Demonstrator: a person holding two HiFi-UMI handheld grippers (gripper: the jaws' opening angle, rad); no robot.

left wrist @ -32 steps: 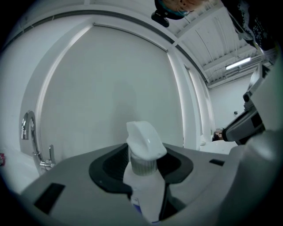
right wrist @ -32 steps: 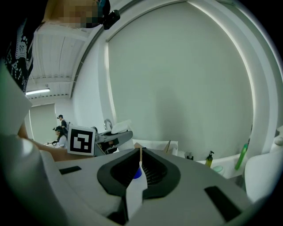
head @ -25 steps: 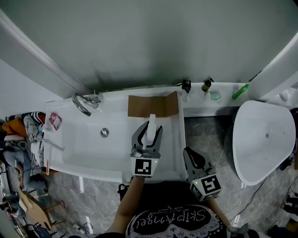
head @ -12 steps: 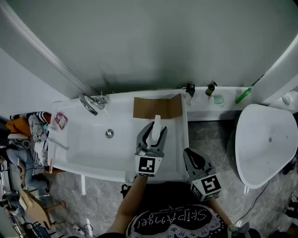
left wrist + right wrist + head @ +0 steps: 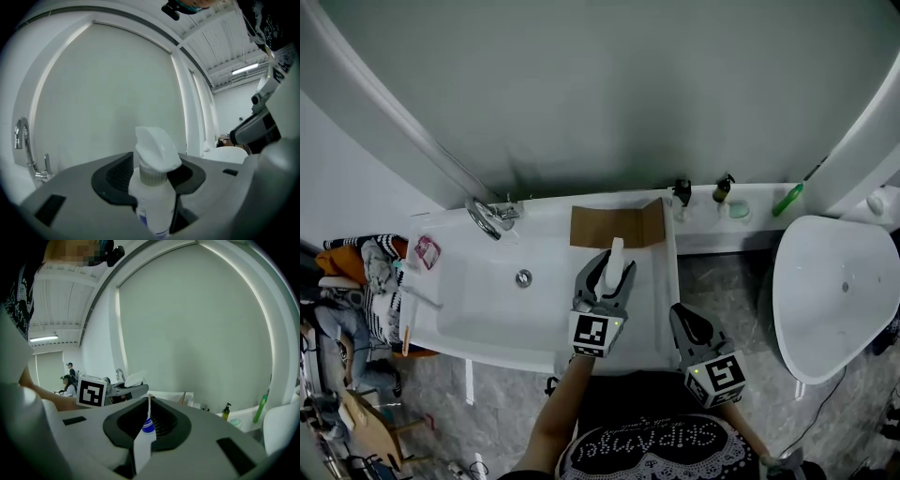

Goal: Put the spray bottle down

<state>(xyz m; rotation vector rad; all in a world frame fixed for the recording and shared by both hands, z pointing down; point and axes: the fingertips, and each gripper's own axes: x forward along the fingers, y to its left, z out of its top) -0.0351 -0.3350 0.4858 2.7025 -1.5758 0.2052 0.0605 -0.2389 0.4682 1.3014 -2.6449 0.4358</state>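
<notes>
A white spray bottle (image 5: 615,253) stands upright between the jaws of my left gripper (image 5: 609,272), over the right end of the white bathtub (image 5: 478,305). In the left gripper view the bottle (image 5: 157,150) fills the gap of the left gripper (image 5: 152,171). Both black pads touch its shoulders while the jaws ease slightly open. My right gripper (image 5: 682,314) hangs lower right, outside the tub's rim. In its own view the right gripper (image 5: 149,404) is shut on a thin white flat strip with a blue band (image 5: 142,446).
A chrome faucet (image 5: 492,217) and a drain (image 5: 523,277) sit at the tub's left. A brown cardboard piece (image 5: 617,225) leans at the back wall. Small bottles (image 5: 722,189) and a green one (image 5: 787,199) stand on the ledge. A white basin (image 5: 830,291) is at the right.
The head view has shifted a little. My left gripper stays over the tub's right end with the bottle between its jaws. The right gripper has not visibly moved.
</notes>
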